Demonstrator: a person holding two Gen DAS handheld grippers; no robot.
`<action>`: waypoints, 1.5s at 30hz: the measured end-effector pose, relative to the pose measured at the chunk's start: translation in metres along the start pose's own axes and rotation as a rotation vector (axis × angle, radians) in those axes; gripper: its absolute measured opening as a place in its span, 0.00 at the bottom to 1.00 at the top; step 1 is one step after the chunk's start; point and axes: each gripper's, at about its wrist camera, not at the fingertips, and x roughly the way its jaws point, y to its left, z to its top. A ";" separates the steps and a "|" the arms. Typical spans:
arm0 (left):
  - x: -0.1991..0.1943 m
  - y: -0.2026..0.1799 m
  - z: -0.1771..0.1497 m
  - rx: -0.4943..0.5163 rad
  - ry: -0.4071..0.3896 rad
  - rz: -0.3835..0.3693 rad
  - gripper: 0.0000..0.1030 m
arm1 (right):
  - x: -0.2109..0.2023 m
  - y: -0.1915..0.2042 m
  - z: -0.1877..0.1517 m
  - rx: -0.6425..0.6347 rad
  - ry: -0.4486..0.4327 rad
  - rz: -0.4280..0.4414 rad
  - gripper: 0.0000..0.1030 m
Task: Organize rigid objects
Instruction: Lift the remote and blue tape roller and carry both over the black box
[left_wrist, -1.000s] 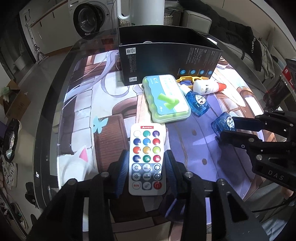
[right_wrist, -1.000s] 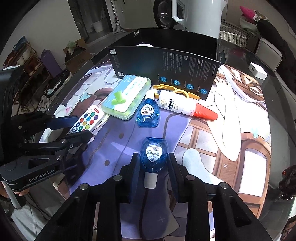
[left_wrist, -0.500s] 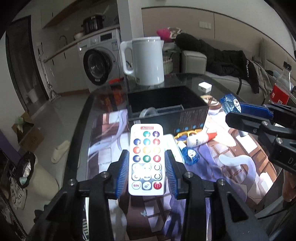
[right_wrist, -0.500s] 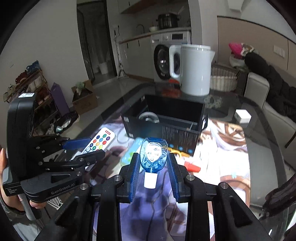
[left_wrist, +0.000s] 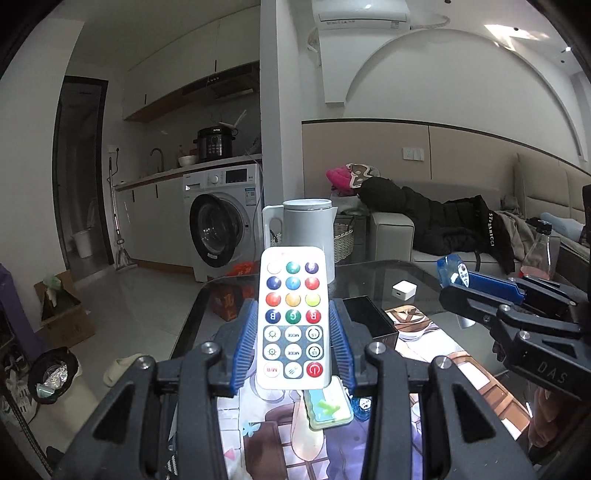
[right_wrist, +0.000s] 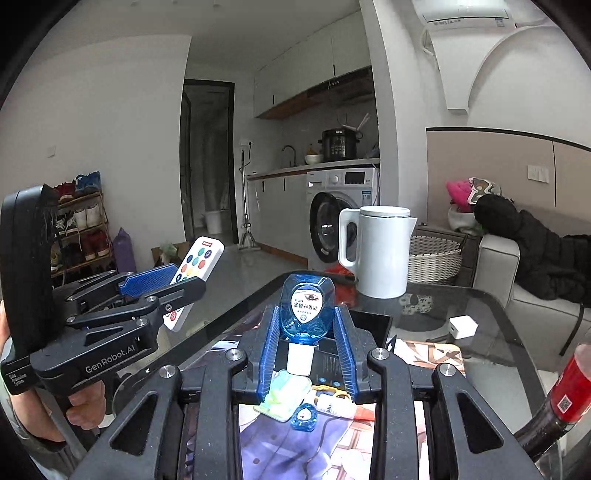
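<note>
The left hand-held gripper (left_wrist: 293, 347), clamped on the remote control (left_wrist: 293, 317), and the right hand-held gripper (right_wrist: 306, 354), clamped on the blue eye-drop bottle (right_wrist: 306, 310), have lifted both clear of the worktop (right_wrist: 480, 354), ready for the black box (right_wrist: 369, 325) ahead.

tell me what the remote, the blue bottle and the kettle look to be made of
Remote: white hard plastic with a smooth casing; the coloured buttons look rubbery, though that is uncertain.
Blue bottle: clear blue plastic, glossy and see-through, with a paper-like label and a white cap.
Kettle: looks like matte white plastic, with an even, dull surface; a coated metal body cannot be ruled out.
</note>
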 end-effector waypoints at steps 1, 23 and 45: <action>0.002 0.002 0.000 -0.007 0.008 -0.002 0.37 | -0.001 0.000 0.000 0.002 -0.003 -0.004 0.29; 0.062 0.004 0.014 -0.070 0.059 0.007 0.37 | 0.040 -0.016 0.021 0.051 -0.013 0.006 0.29; 0.143 0.004 0.023 -0.137 0.090 -0.022 0.37 | 0.133 -0.059 0.038 0.125 -0.010 -0.009 0.29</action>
